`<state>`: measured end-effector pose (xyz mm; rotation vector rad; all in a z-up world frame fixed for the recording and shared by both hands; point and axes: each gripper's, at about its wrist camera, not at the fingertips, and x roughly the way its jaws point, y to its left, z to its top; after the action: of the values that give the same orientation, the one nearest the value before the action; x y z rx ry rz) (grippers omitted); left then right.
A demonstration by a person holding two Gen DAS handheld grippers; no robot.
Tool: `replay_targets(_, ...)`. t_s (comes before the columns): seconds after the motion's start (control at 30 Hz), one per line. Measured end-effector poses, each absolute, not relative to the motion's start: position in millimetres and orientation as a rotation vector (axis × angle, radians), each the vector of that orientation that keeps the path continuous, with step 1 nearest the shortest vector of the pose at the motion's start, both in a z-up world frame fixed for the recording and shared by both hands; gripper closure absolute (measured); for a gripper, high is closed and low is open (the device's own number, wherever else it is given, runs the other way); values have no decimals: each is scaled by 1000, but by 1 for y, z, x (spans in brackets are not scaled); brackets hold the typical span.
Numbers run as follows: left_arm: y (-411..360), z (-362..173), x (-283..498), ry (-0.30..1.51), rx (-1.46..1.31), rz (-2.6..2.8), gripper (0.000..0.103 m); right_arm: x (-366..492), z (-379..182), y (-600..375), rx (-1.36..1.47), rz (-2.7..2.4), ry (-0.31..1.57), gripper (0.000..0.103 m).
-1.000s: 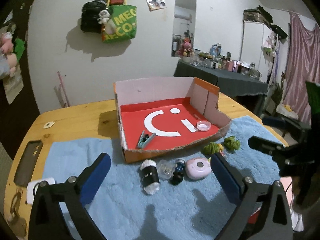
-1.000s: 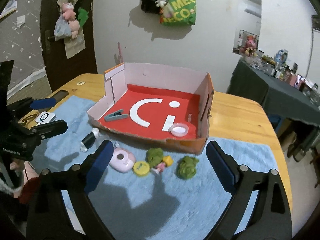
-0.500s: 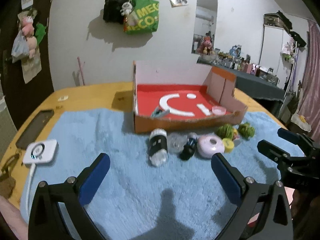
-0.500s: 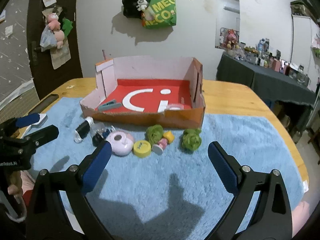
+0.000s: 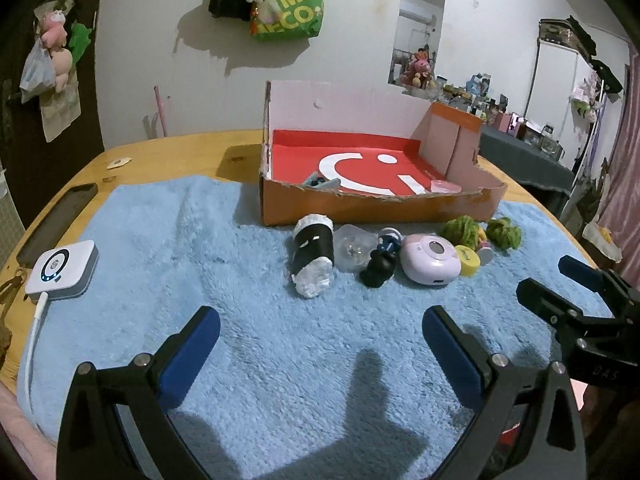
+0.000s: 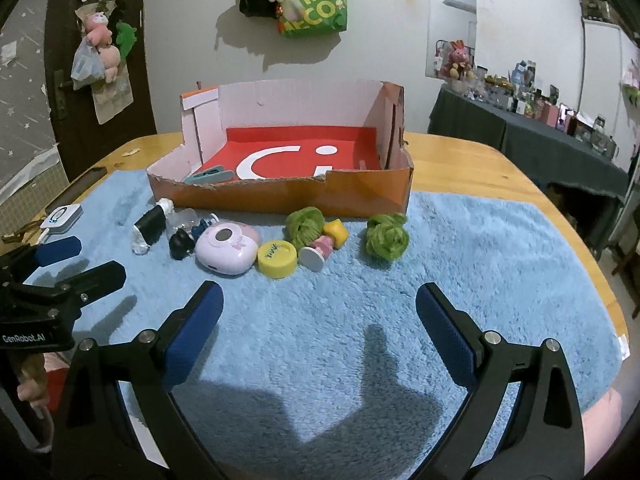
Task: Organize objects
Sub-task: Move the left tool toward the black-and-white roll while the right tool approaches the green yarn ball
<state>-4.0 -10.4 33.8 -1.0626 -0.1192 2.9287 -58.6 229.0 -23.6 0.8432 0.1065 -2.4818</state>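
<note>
An open cardboard box point(image 5: 376, 210) point(image 6: 280, 196) with a red floor stands on a blue fluffy mat point(image 5: 248, 320). It holds a teal clip point(image 6: 210, 175) and a small clear lid point(image 5: 445, 187). In front of it lie a black-and-white roll point(image 5: 312, 256), a clear piece point(image 5: 354, 246), a black figure point(image 5: 378, 268), a pink round case point(image 6: 226, 250), a yellow cap point(image 6: 277, 258), a pink-and-yellow toy point(image 6: 324, 242) and two green yarn balls point(image 6: 305, 222) point(image 6: 387, 237). My left gripper point(image 5: 320, 336) and right gripper point(image 6: 318, 312) are open and empty, low over the mat, short of the row.
A white charger puck with cable point(image 5: 62, 270) lies at the mat's left edge, a dark phone point(image 5: 56, 218) beside it on the wooden table point(image 6: 460, 164). A cluttered dark side table point(image 6: 532, 136) stands at the right; bags hang on the wall point(image 6: 312, 0).
Both grippers have drawn back and dropped lower toward the mat's near side, so the box and row of objects sit farther off. Nothing on the mat has moved.
</note>
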Motion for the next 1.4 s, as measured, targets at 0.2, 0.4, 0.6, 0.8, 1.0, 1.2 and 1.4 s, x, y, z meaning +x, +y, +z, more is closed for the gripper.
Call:
replay_targets(0.2,-13,32,-10,-125,-1088,2923,0,-64,-26,231,861,-2483,94,4)
replay_targets(0.4,-16,31,-17,-130,-1108,2920,0,-71,-28,232,879,-2482,90,4)
replay_targets(0.6,-21,31,-27,-144,-1133,2914,0,-80,-28,233,894,-2487,77,4)
replay_targets(0.8,-28,30,-42,-154,-1166,2896,0,-95,-28,233,917,-2500,78,4)
replay_targets(1.0,-34,31,-57,-141,-1192,2882,2,-118,-29,239,975,-2513,53,4)
replay_targets(1.2,-35,26,-70,-102,-1246,2847,8,-140,-36,242,1065,-2508,47,4)
replay_targets(1.4,-35,23,-78,-88,-1266,2812,12,-153,-41,245,1110,-2490,25,5)
